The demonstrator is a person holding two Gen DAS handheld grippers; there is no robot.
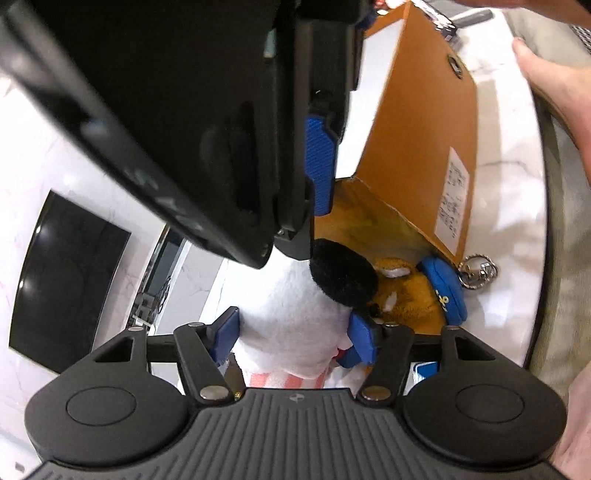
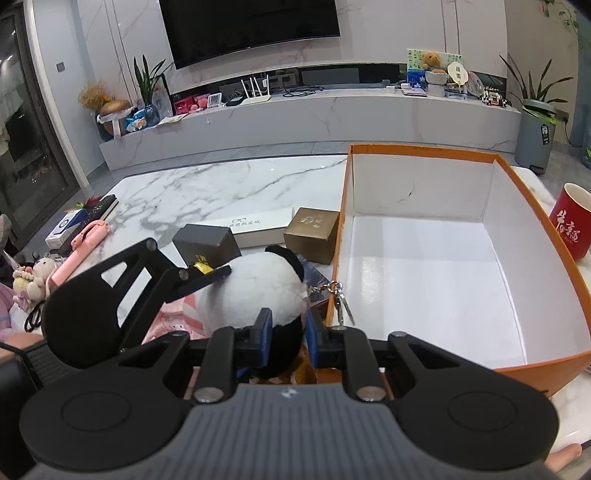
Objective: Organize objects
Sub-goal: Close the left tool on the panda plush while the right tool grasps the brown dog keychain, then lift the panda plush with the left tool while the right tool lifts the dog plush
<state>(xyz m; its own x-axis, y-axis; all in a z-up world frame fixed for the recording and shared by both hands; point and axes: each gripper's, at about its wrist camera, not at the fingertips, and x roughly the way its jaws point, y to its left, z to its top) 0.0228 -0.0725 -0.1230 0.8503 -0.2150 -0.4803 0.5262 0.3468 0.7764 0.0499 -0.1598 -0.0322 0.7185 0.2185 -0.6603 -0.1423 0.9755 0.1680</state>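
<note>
A white and black panda plush [image 2: 258,288] with a keyring [image 2: 338,295] hangs just left of the open orange box [image 2: 535,206], above the marble table [image 2: 192,192]. My right gripper [image 2: 288,332] is shut on the plush's black part. My left gripper [image 1: 295,334] grips the plush's white body [image 1: 288,314] from the other side; its arm shows in the right wrist view [image 2: 155,280]. In the left wrist view the right gripper's body [image 1: 184,110] fills the top. A tiger plush with a blue cap [image 1: 417,295] lies beside the box's outer wall [image 1: 417,129].
On the table left of the box: a gold box [image 2: 314,236], a dark box [image 2: 207,243], a long white box [image 2: 255,225], a pink stick [image 2: 79,251], a small doll [image 2: 33,280]. A red cup [image 2: 572,221] stands right of the box. A TV [image 2: 247,26] hangs behind.
</note>
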